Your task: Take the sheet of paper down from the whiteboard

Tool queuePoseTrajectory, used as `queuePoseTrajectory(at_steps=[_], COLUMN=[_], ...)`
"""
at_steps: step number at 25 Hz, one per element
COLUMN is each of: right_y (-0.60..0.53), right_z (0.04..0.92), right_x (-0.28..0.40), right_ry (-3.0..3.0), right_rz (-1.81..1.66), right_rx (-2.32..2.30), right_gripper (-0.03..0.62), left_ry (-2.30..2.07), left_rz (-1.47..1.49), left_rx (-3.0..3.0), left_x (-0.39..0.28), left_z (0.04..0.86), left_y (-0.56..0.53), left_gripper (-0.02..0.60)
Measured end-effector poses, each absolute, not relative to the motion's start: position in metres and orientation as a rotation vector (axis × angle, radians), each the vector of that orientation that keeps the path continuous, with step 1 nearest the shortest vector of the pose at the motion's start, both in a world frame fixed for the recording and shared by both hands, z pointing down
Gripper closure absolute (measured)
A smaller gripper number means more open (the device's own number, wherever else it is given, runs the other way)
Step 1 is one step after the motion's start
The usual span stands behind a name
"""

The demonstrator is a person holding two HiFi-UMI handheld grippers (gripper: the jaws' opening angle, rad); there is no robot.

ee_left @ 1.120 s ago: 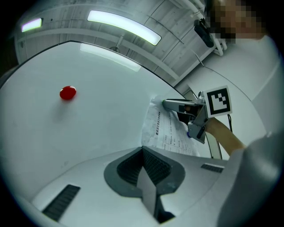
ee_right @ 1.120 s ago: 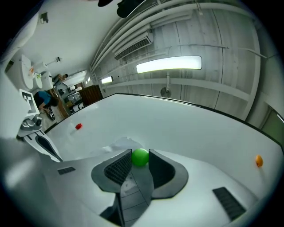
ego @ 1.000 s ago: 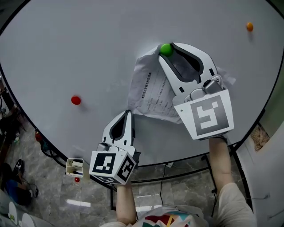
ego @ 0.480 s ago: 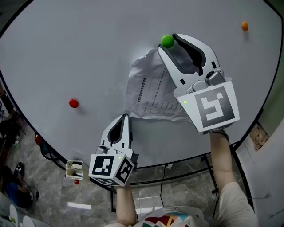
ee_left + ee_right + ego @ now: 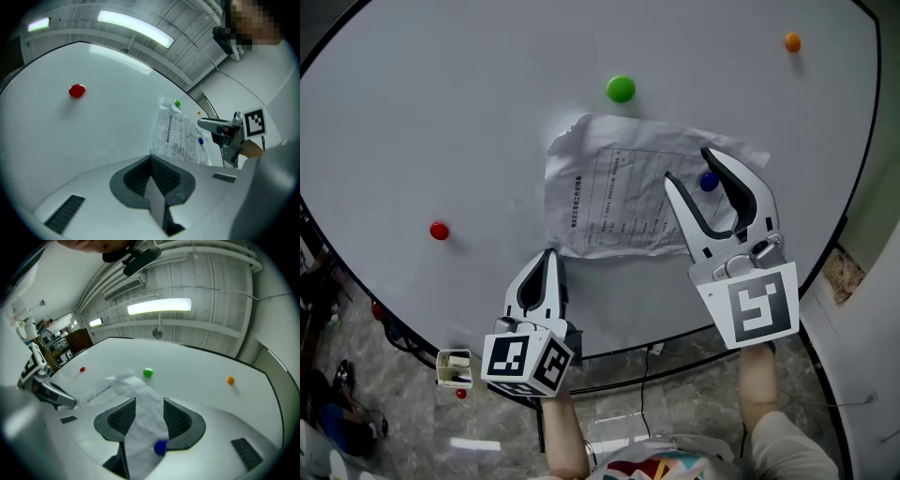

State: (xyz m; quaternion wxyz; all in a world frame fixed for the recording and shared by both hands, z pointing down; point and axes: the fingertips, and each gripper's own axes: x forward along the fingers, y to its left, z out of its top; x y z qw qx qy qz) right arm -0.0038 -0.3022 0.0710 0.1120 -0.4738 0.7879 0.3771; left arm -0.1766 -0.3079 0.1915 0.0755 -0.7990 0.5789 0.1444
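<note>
Opening right gripper [image 5: 686, 164] around blue magnet [image 5: 709, 182] on paper [image 5: 609, 197]

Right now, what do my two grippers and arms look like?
Both are white tapering shells with dark grey ribbed pads. The left gripper carries a cube of black-and-white square markers; the right gripper, its jaws opening with a blue magnet between them, carries a bigger marker cube. Forearms are bare; a pale short sleeve shows on the right arm.
</note>
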Motion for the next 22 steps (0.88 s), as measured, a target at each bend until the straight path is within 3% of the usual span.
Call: queuePoseTrajectory(at_steps=[7, 17, 18, 22], right_y=[-0.354, -0.354, -0.353, -0.358], right_z=[0.139, 0.122, 0.122, 0.134], right_x=[0.055, 0.042, 0.042, 0.049], right_ry=[2.403, 2.343, 2.334, 2.356], right_rz=[0.762, 0.983, 0.989, 0.86], right_rx=[-1.605, -1.561, -1.559, -1.585], right_gripper=[0.427, 0.432, 0.459, 0.461], left_ry=[1.737, 1.747, 1.746, 1.741], left_rz=[0.408, 0.401, 0.403, 0.407], left_rx=[-2.387, -2.372, -2.373, -2.381], left_x=[-0.175, -0.173, -0.173, -0.177], left_z=[0.192, 0.192, 0.192, 0.189], left_y=[-0.309, -0.309, -0.308, -0.309], left_gripper=[0.537, 0.537, 0.537, 0.537])
